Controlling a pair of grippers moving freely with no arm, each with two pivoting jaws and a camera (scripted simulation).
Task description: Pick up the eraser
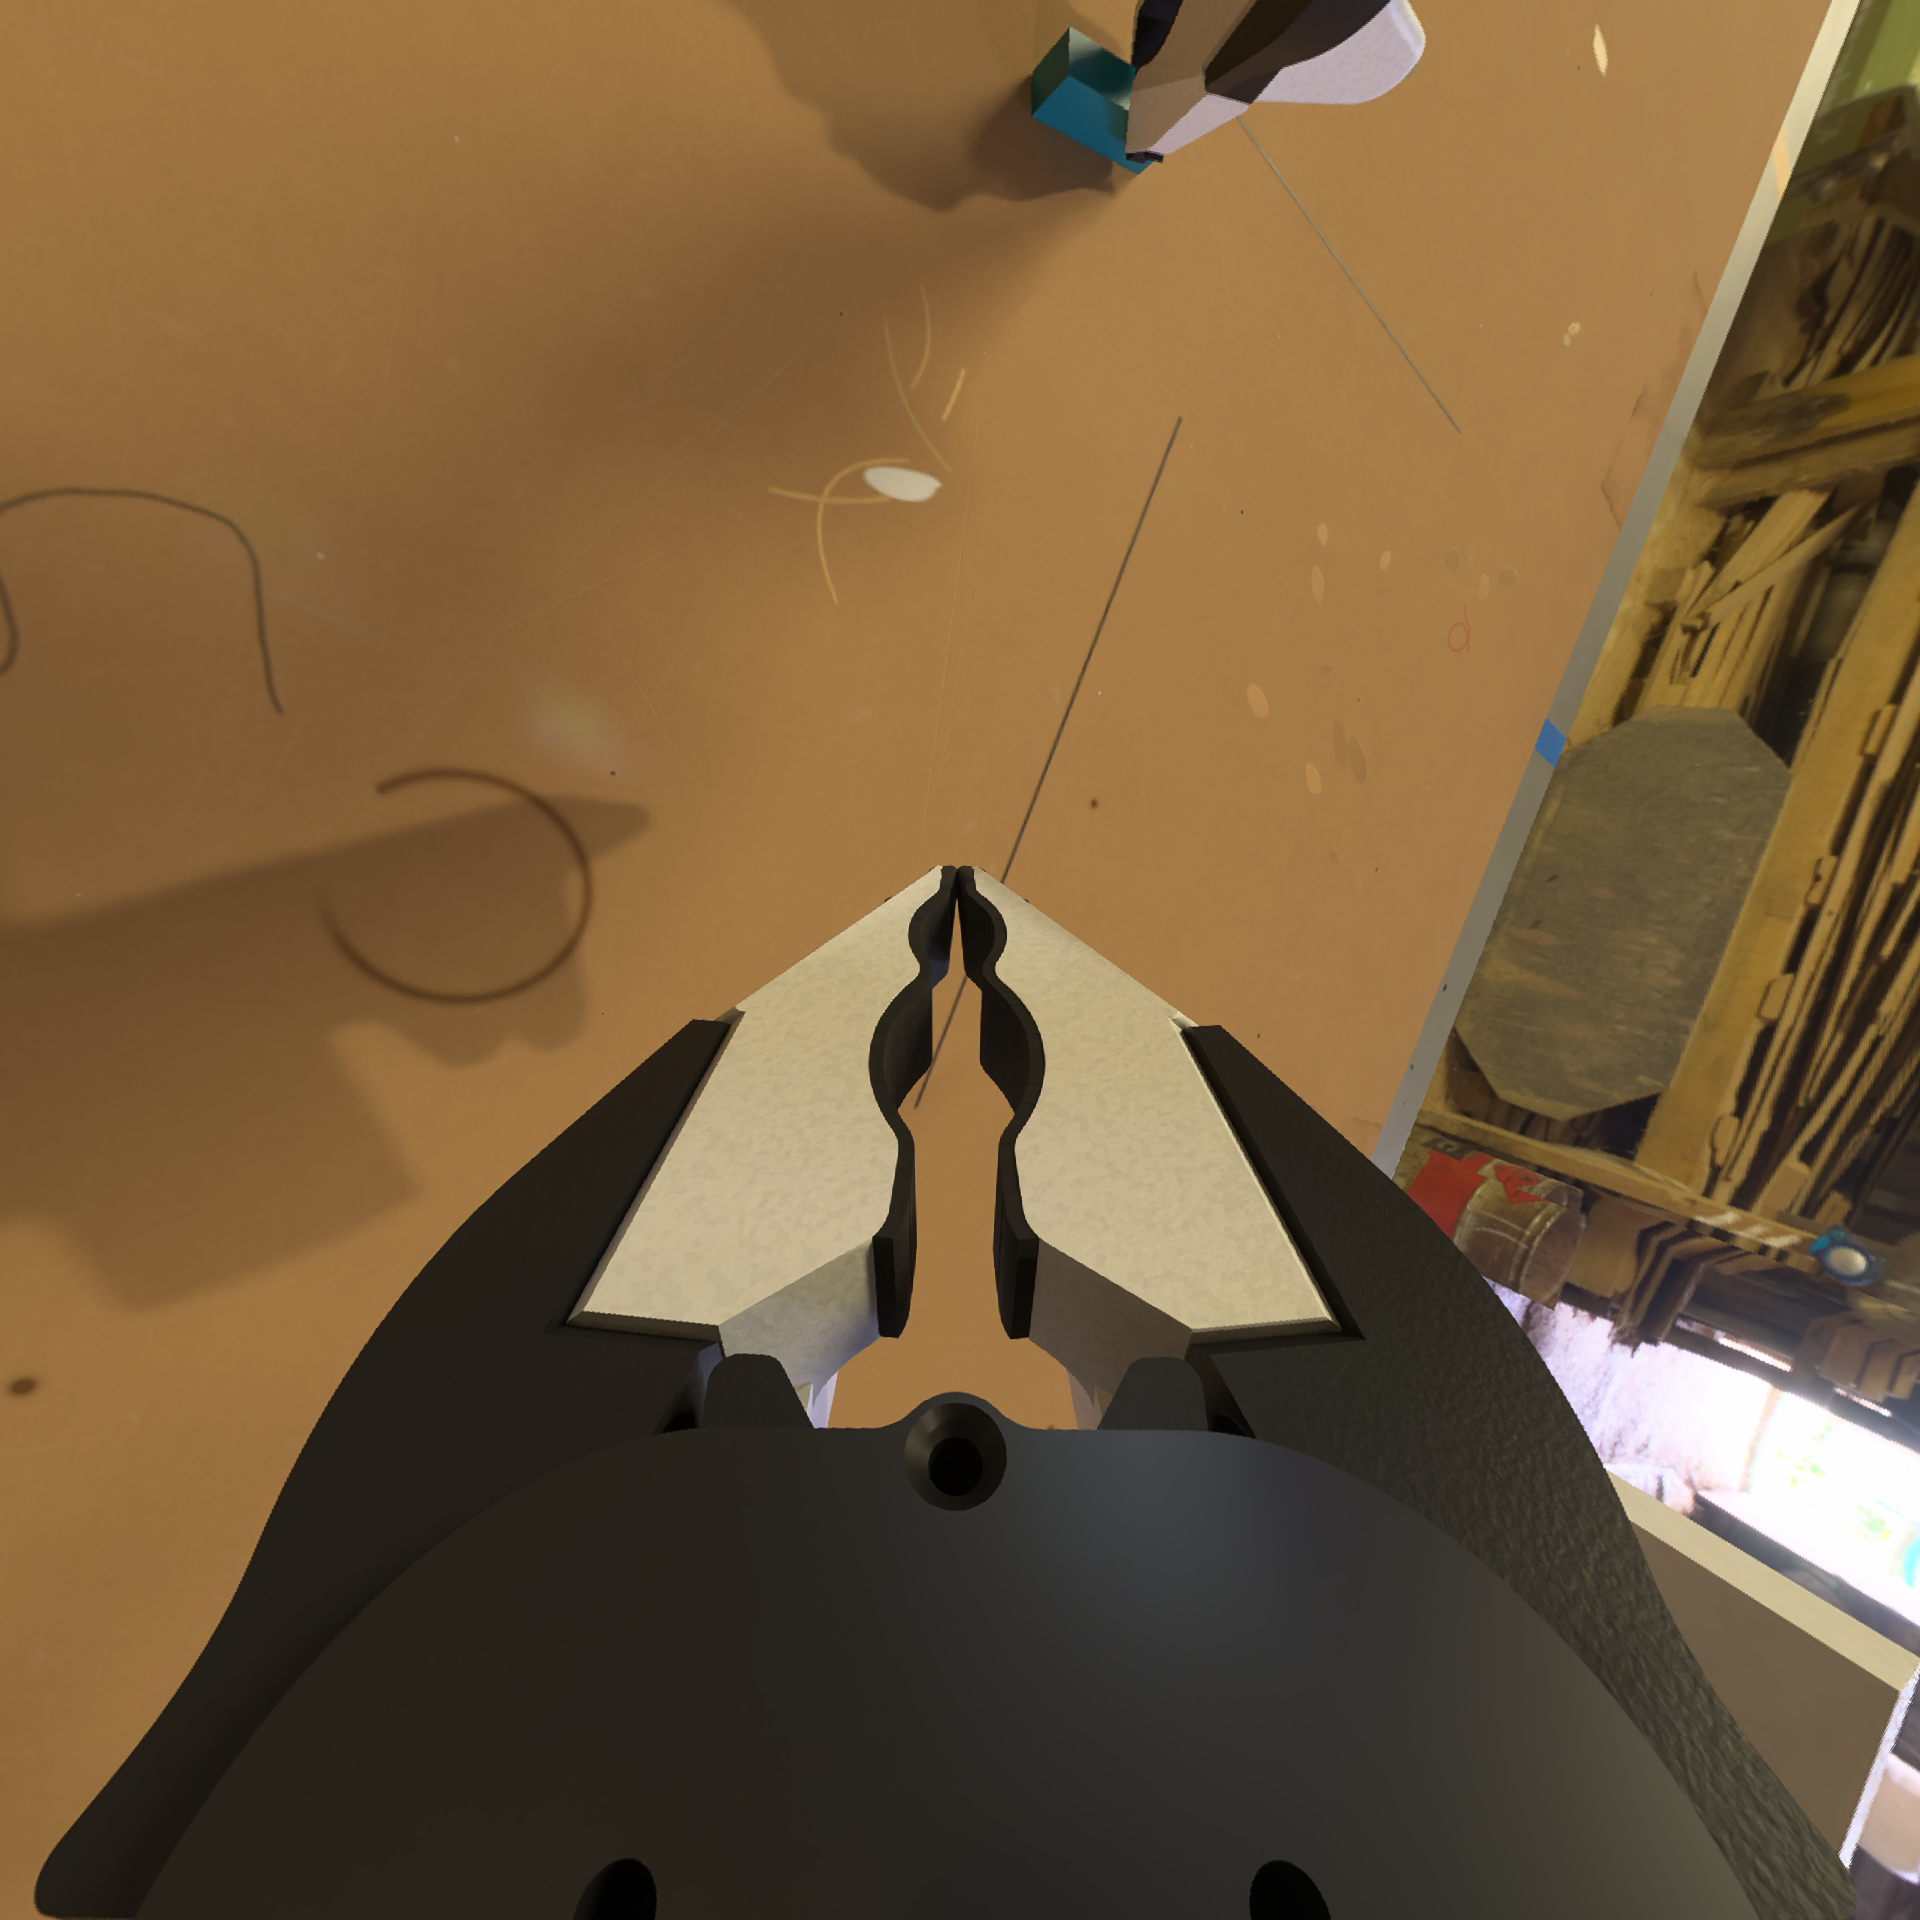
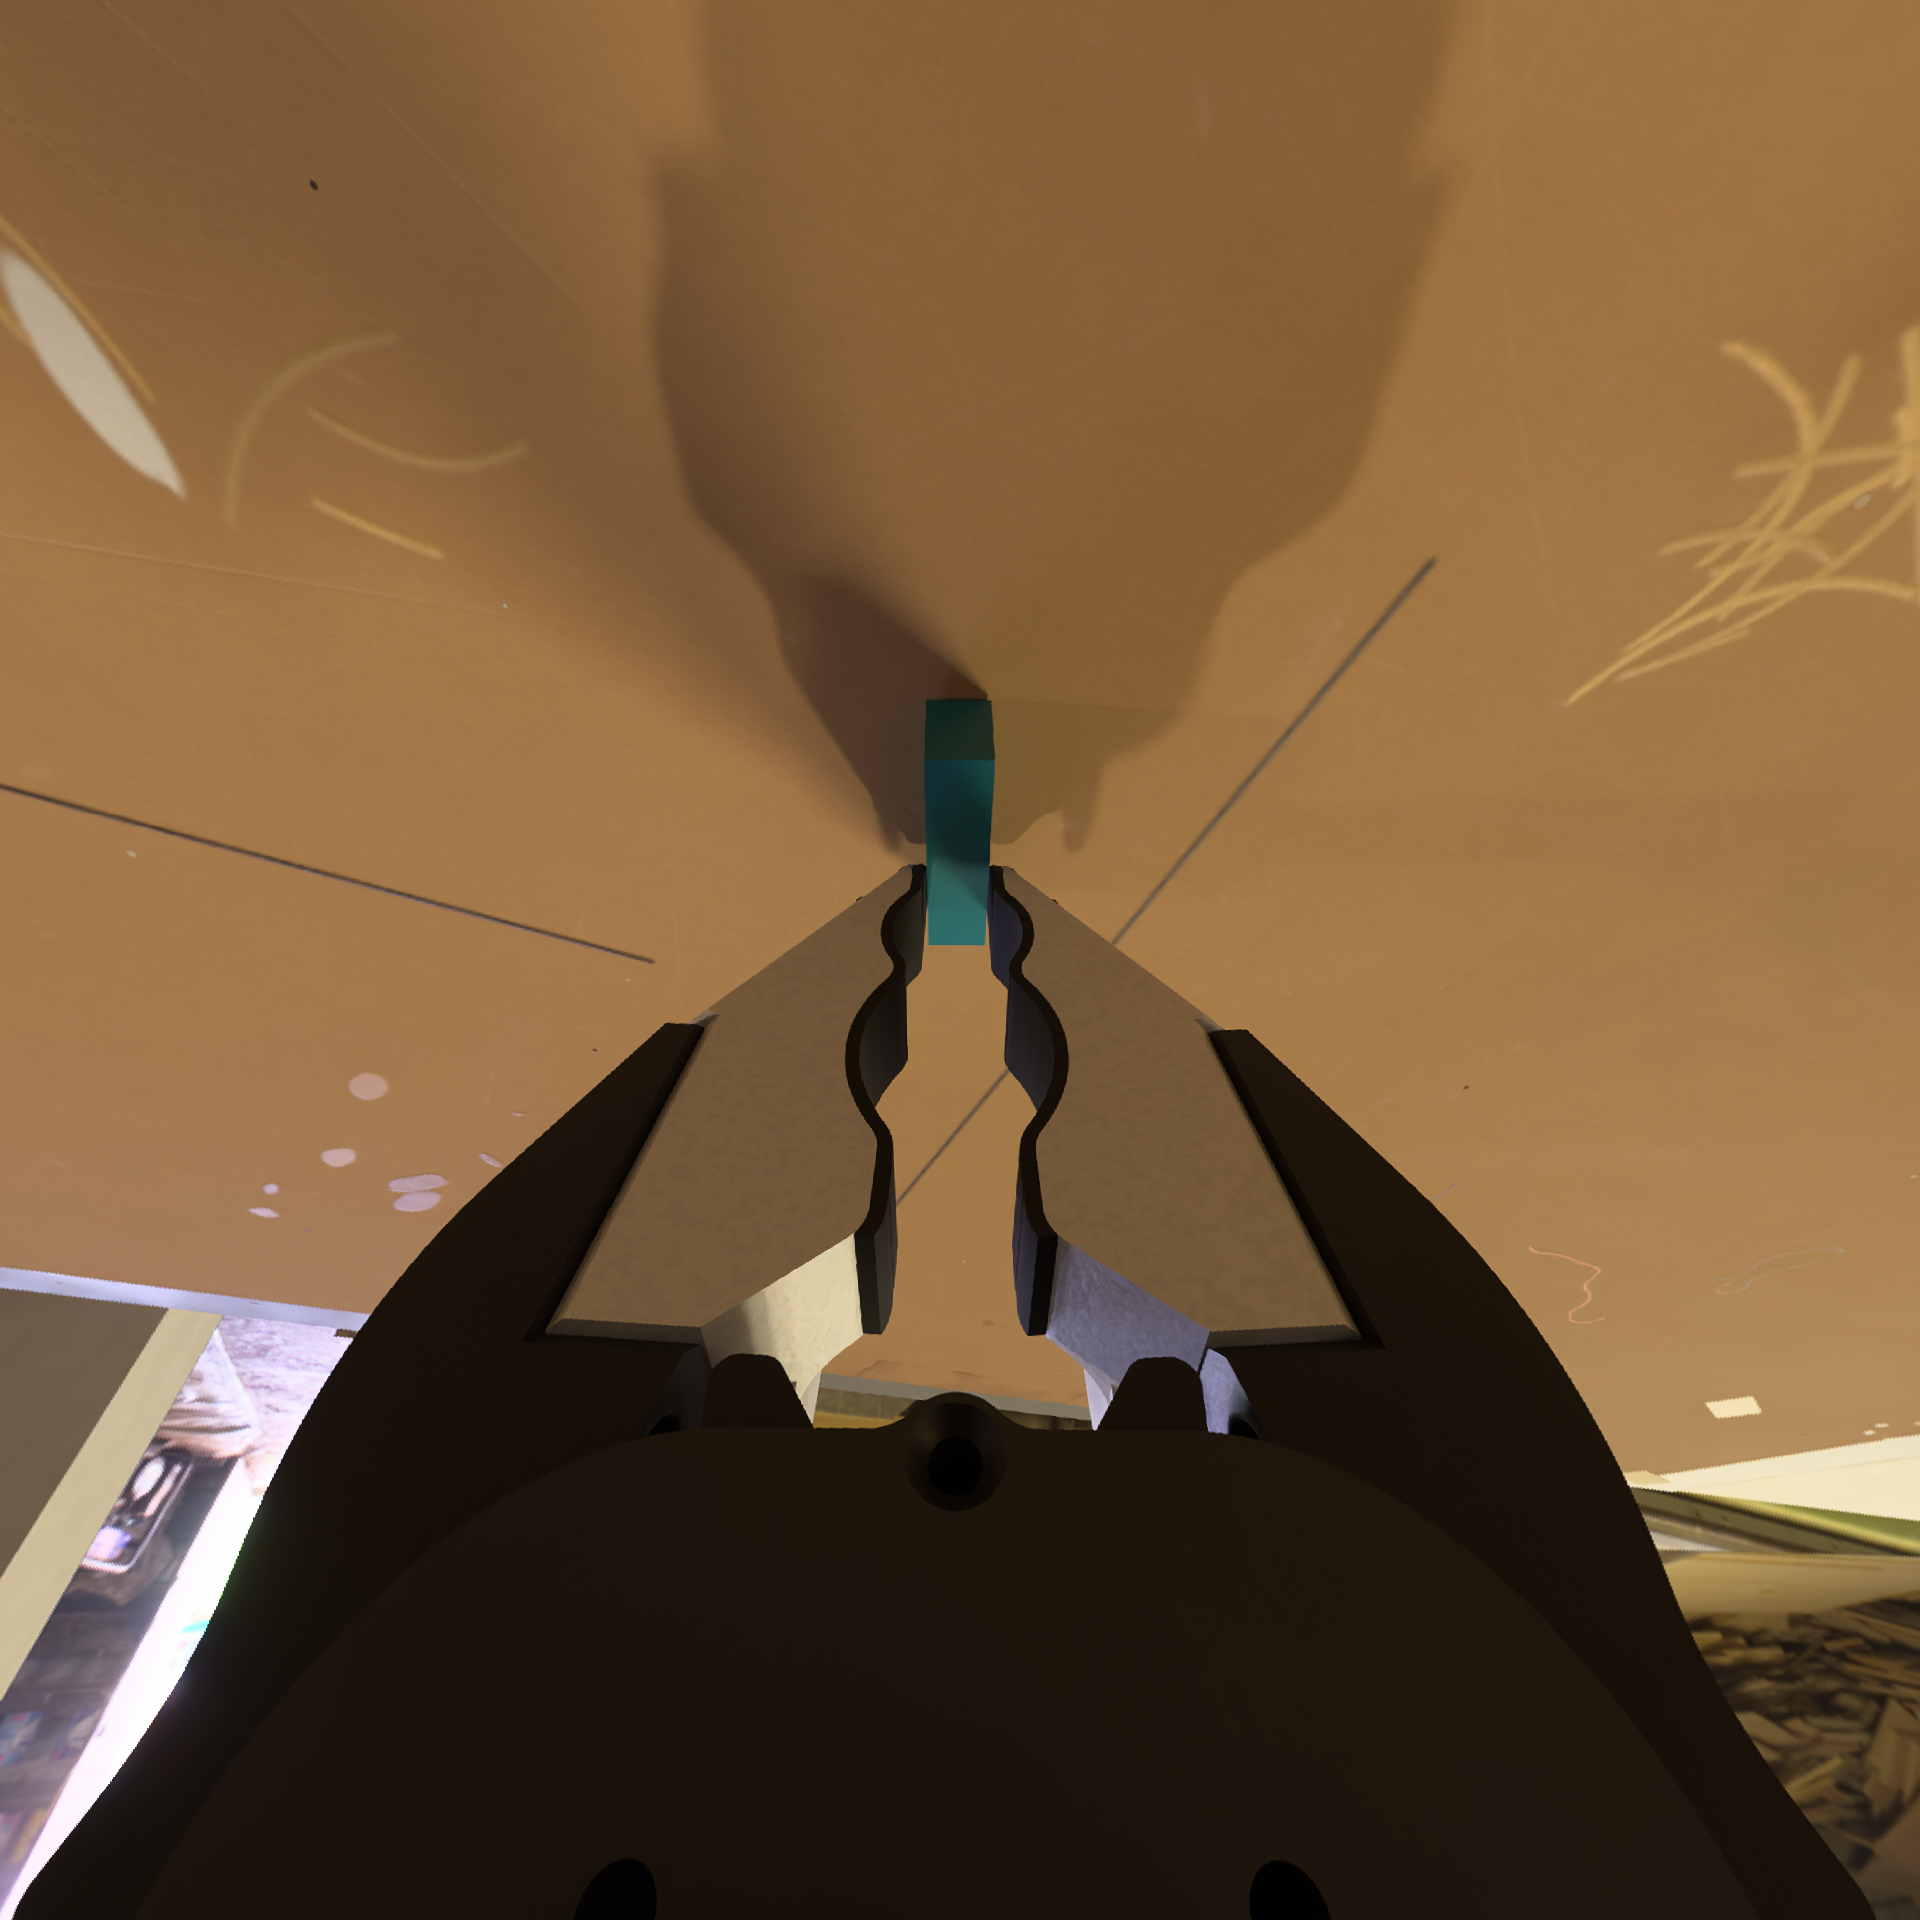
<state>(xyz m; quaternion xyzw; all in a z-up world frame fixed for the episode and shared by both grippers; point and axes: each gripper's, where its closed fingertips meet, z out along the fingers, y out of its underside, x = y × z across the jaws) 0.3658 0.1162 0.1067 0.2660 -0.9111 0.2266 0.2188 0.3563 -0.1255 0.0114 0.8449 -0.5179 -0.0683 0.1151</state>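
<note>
The eraser point(image 2: 957, 821) is a small teal block standing on the brown tabletop point(image 2: 416, 727). My right gripper point(image 2: 957, 883) has its fingertips closed against the eraser's two sides, with the near end of the block between them. In the left wrist view the eraser point(image 1: 1081, 99) shows at the top, with the right gripper point(image 1: 1143, 145) on it from the right. My left gripper point(image 1: 956, 878) is shut and empty, hovering over the table well short of the eraser.
The tabletop point(image 1: 520, 416) bears pen lines, scratches and pale paint spots. Its right edge point(image 1: 1621, 665) runs diagonally in the left wrist view, with stacked timber point(image 1: 1766, 623) beyond it. The table's near edge point(image 2: 156, 1283) shows low in the right wrist view.
</note>
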